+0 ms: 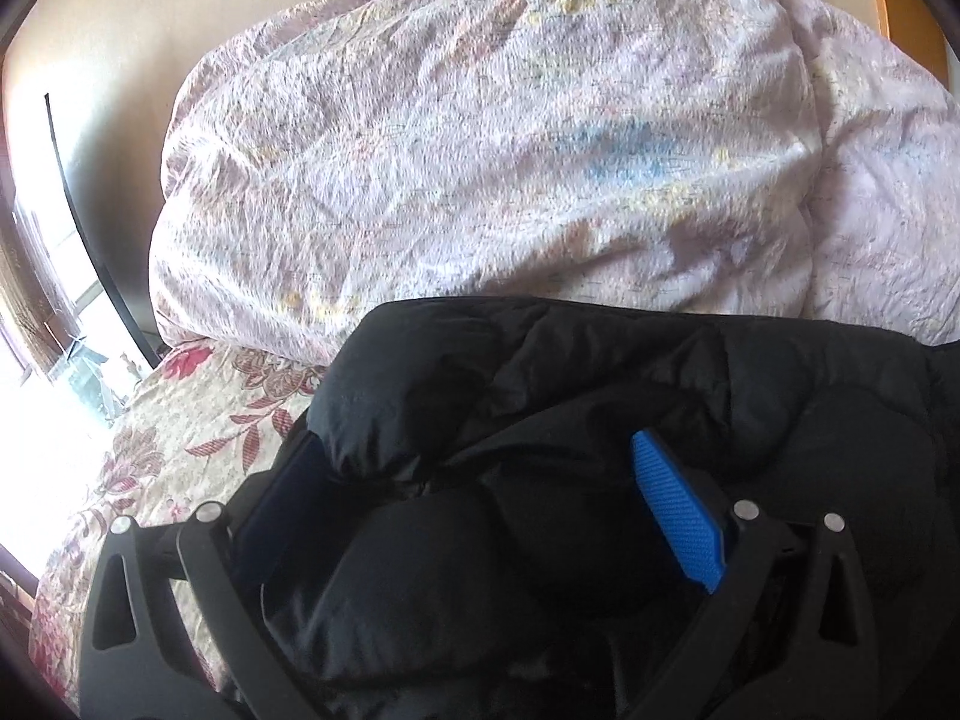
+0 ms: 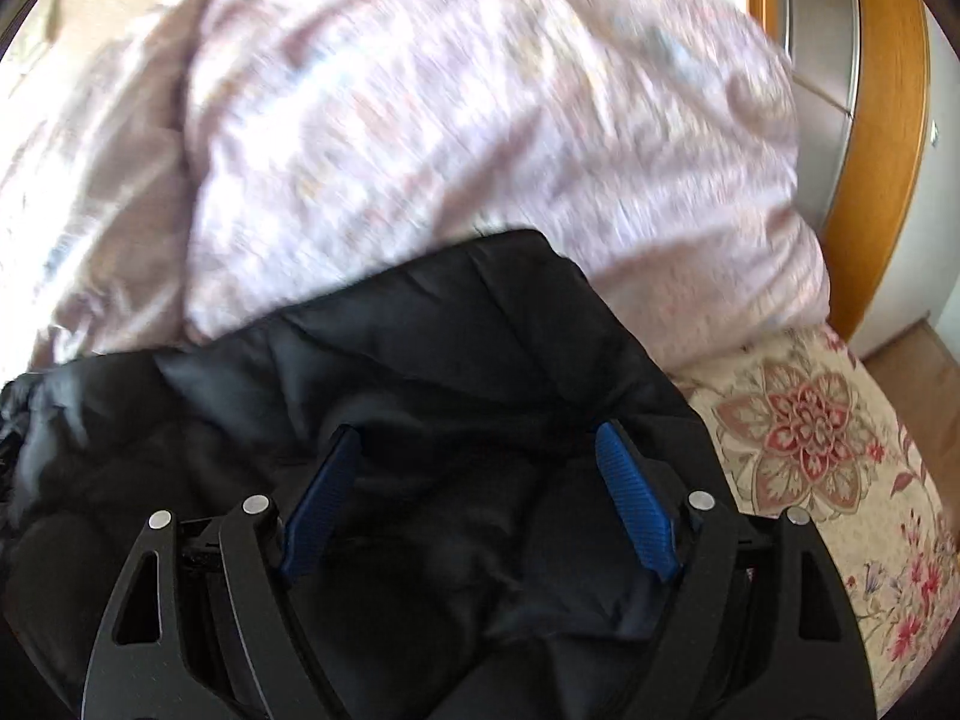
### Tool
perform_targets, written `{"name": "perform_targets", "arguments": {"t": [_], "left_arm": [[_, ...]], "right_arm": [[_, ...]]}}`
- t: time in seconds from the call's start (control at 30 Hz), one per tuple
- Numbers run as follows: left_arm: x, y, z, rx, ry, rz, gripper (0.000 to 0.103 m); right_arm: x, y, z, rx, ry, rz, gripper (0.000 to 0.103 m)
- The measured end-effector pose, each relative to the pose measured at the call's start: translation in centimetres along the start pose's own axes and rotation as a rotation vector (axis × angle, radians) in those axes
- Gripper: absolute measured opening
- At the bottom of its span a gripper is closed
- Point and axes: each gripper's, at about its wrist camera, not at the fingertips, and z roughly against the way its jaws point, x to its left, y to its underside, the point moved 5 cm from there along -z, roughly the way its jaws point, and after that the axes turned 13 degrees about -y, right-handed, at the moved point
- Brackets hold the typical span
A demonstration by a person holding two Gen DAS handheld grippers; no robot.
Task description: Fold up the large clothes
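Note:
A black puffy jacket lies bunched on the bed in front of a rumpled pale floral duvet. My left gripper stands wide, with a thick bulge of the jacket filling the gap. The cloth swells over its left fingertip, and its right blue pad is sunlit. In the right wrist view the jacket is also bunched between the wide jaws of my right gripper. Creases run from one blue pad to the other. Both grippers hold thick folds of the jacket.
A cream bedsheet with red flowers shows left of the jacket, and on the right in the right wrist view. A bright window is at the far left. A wooden door frame and floor stand beyond the bed's right edge.

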Motion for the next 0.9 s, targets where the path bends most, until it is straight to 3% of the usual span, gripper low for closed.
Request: {"name": "perform_targets", "arguments": {"t": [0.27, 0.57, 0.9], "left_arm": [[0.1, 0.9, -2.2, 0.025, 0.094, 0.048, 0.101], [-0.6, 1.3, -3.3, 0.045, 0.113, 0.044, 0.101], [-1.3, 1.7, -5.1, 0.091, 0.190, 0.090, 0.101]], "right_arm": [[0.0, 1.3, -1.9, 0.004, 0.011, 0.016, 0.085], [0.3, 1.9, -2.8, 0.029, -0.001, 0.004, 0.088], [-1.4, 1.9, -4.7, 0.078, -0.034, -0.019, 0.092]]}}
